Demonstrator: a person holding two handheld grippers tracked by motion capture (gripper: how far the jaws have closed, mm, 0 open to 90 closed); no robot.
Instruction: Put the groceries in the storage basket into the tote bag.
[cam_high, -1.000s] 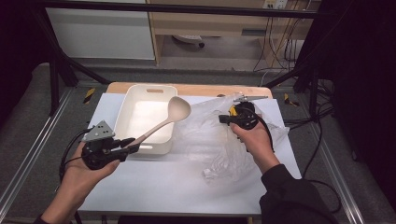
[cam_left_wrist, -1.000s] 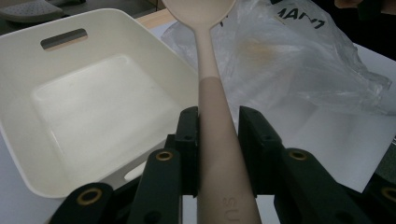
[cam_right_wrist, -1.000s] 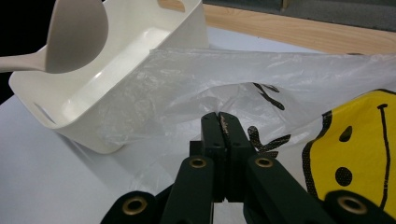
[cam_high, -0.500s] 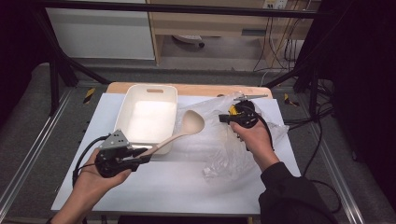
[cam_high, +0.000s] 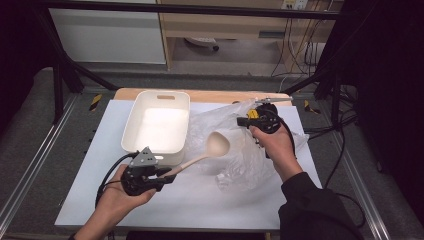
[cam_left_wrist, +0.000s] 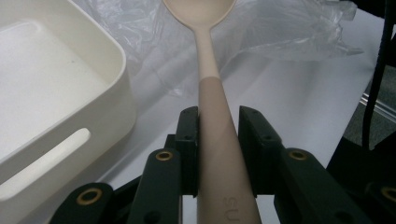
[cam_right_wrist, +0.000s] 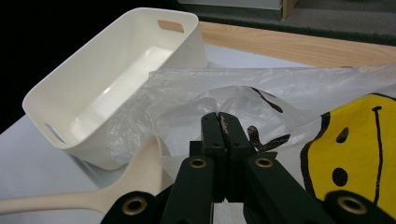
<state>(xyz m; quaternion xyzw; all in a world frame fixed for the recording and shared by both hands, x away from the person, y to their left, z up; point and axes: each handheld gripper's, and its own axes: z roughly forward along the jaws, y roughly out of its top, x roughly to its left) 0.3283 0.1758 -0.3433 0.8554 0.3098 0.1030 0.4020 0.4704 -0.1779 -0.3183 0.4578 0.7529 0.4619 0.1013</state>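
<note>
Plastic bag pinched, spoon clamped

White table (cam_high: 210, 210) carries everything. A cream tub (cam_high: 157, 127) stands to the left of the left gripper's (cam_high: 162, 176) jaws as the left gripper view shows it, close beside them. The clear plastic bag (cam_high: 235, 150), printed with a yellow smiling face (cam_right_wrist: 359, 154), lies crumpled ahead of both pairs of jaws; the right gripper (cam_right_wrist: 222, 122) has its jaws clenched on a fold of the film. The beige spoon (cam_high: 205, 152) runs straight out from between the left jaws, which clamp its handle, and its bowl hangs over the bag's edge, just left of the right jaws.
</note>
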